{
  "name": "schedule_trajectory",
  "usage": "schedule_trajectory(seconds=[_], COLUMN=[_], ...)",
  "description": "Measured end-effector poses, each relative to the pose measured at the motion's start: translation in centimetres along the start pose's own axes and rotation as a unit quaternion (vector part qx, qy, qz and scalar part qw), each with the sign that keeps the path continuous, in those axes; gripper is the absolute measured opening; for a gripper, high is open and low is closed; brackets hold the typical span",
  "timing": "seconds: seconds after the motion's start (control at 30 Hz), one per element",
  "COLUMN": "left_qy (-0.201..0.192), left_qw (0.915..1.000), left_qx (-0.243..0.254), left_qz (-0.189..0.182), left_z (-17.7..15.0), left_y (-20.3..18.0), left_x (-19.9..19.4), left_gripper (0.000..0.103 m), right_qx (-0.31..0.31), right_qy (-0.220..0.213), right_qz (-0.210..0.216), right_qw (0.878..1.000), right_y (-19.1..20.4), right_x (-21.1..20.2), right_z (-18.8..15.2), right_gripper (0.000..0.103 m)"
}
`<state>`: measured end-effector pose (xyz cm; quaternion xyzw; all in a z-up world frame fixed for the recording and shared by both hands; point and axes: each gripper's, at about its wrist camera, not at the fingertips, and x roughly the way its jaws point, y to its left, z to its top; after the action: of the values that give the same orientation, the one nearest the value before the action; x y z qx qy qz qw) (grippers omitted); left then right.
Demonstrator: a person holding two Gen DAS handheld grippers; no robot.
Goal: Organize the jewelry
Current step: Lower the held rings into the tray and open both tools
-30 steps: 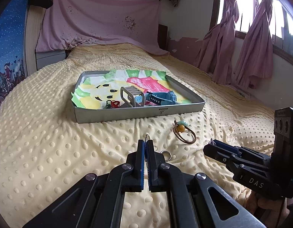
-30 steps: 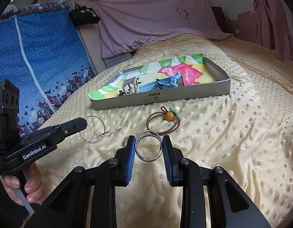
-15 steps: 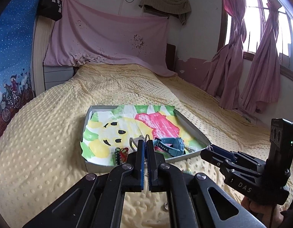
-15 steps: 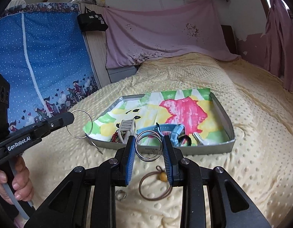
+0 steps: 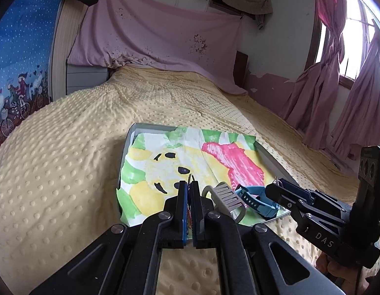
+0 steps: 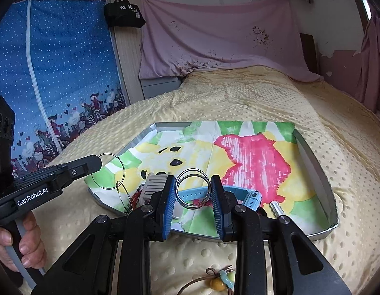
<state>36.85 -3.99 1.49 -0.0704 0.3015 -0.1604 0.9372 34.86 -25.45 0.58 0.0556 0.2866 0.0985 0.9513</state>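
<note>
Right wrist view: the right gripper [image 6: 193, 191] squeezes a double ring [image 6: 193, 191] between its pads, held over the near part of the tray [image 6: 315, 169] so it can drop in. On the left, the left gripper [image 6: 97, 163] pinches a thin hoop [image 6: 108, 170] over the tray's left edge. A cord with beads [image 6: 218, 281] lies on the bed [image 6: 239, 93], near us.

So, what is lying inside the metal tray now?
Inside the metal tray lie a painted paper, a blue watch, a grey band and a small silver piece. The gripper fingers hide part of the near edge.
</note>
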Motion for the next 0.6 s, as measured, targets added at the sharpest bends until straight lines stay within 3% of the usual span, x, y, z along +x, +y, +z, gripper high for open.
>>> schedule_trajectory(seconds=[0.27, 0.6], left_qy=[0.030, 0.046], left_qw=[0.9995, 0.9983], left_qx=[-0.005, -0.022], left_qz=[0.011, 0.027], left_z=[-1.6, -2.4], left_y=[1.3, 1.6], left_x=[1.8, 2.4], left_gripper=[0.003, 0.003], right_qx=[-0.014, -0.007], right_qy=[0.033, 0.039], right_qz=[-0.016, -0.025], right_qw=[0.999, 0.999], right_y=[0.0, -0.4], right_x=[1.9, 2.2], right_z=[-1.5, -1.8], right_gripper=[0.026, 0.026])
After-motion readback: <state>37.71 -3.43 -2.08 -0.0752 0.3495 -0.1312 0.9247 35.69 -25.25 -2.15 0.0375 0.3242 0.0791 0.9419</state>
